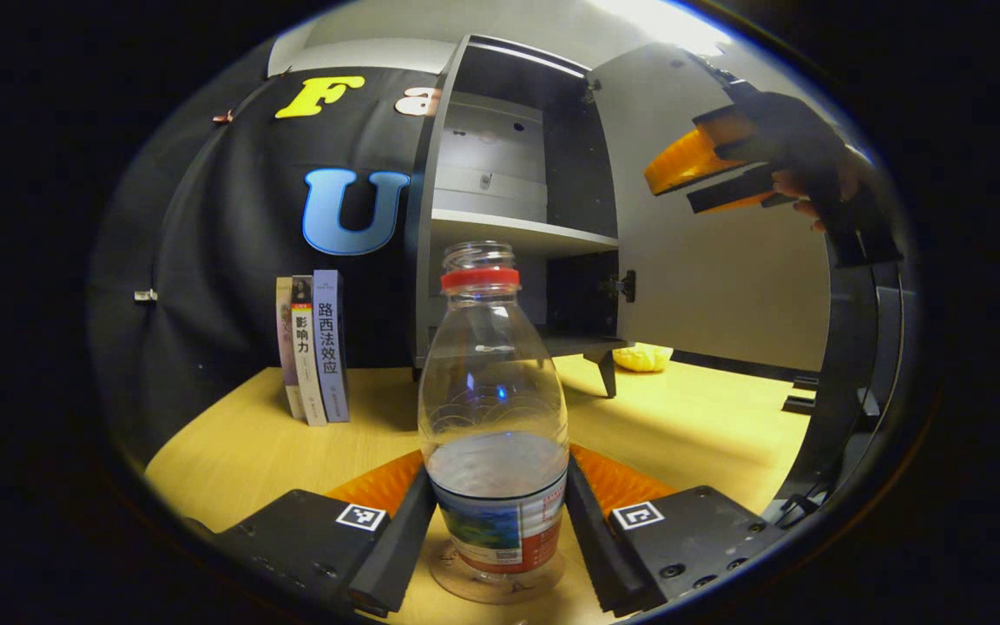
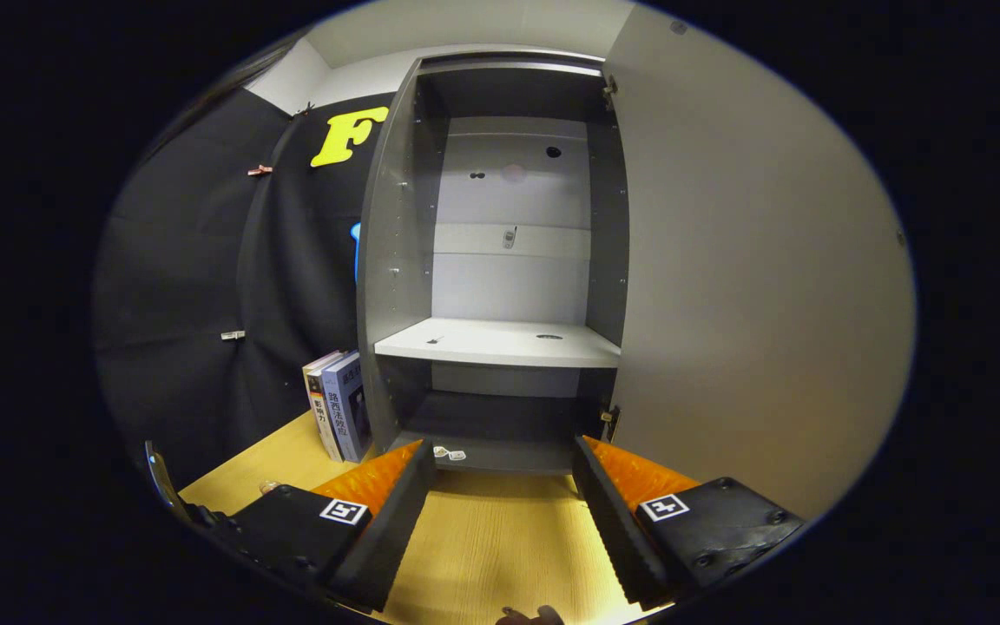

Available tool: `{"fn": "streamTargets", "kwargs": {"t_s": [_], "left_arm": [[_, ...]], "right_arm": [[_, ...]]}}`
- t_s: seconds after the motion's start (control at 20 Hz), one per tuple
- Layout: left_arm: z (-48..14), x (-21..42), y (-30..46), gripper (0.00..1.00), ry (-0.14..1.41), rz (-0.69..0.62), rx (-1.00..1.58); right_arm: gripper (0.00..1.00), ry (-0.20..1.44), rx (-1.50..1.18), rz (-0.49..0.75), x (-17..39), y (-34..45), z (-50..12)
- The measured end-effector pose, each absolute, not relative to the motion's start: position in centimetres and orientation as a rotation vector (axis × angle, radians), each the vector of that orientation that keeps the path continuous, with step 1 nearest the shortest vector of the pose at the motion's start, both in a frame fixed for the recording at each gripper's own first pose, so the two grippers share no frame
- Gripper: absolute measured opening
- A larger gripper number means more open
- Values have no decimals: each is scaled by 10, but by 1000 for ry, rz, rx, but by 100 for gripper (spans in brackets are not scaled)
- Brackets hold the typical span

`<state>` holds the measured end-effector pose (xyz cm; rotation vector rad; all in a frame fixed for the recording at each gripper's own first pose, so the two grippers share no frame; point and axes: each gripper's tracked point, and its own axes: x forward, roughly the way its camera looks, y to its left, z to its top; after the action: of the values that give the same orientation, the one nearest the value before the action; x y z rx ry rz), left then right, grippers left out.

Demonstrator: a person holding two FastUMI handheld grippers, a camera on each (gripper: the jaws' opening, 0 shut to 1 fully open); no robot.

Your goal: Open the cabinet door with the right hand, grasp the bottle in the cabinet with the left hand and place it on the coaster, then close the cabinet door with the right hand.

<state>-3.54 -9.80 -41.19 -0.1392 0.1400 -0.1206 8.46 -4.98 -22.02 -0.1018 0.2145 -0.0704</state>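
A clear plastic bottle (image 1: 493, 408) with a red neck ring, no cap and a little water stands upright on a transparent round coaster (image 1: 463, 587) on the wooden table. My left gripper (image 1: 496, 486) is shut on it, both fingers pressing its labelled lower part. The grey cabinet (image 1: 483, 174) behind it has its door (image 1: 717, 286) swung wide open. The right gripper (image 1: 682, 178), held by a hand, hovers beside the door's upper part. In the right gripper view that gripper (image 2: 500, 444) stands open with nothing between its fingers, facing the cabinet (image 2: 509, 260), whose door (image 2: 752, 286) is to its right.
Three books (image 1: 313, 347) stand upright left of the cabinet, also seen as books (image 2: 339, 412). A yellow object (image 1: 643, 357) lies behind the cabinet's leg. A dark metal frame (image 1: 838, 373) rises at the right. Two small tags (image 2: 450, 453) lie on the cabinet floor.
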Motion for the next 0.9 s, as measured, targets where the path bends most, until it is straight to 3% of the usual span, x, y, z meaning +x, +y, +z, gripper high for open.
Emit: {"fn": "streamTargets", "kwargs": {"t_s": [0.2,0.3,0.55,0.9], "left_arm": [[-414,-40,-97,85,168,-121,-141],[-414,-40,-96,97,186,-119,-120],[-363,-36,-94,97,117,-154,-99],[-237,-27,-72,97,17,-210,-89]], "right_arm": [[98,218,-99,-65,86,-50,-218],[98,220,-89,-63,87,-47,-218],[98,205,-83,-67,86,-41,-203],[100,131,-68,-97,70,-40,-145]]}}
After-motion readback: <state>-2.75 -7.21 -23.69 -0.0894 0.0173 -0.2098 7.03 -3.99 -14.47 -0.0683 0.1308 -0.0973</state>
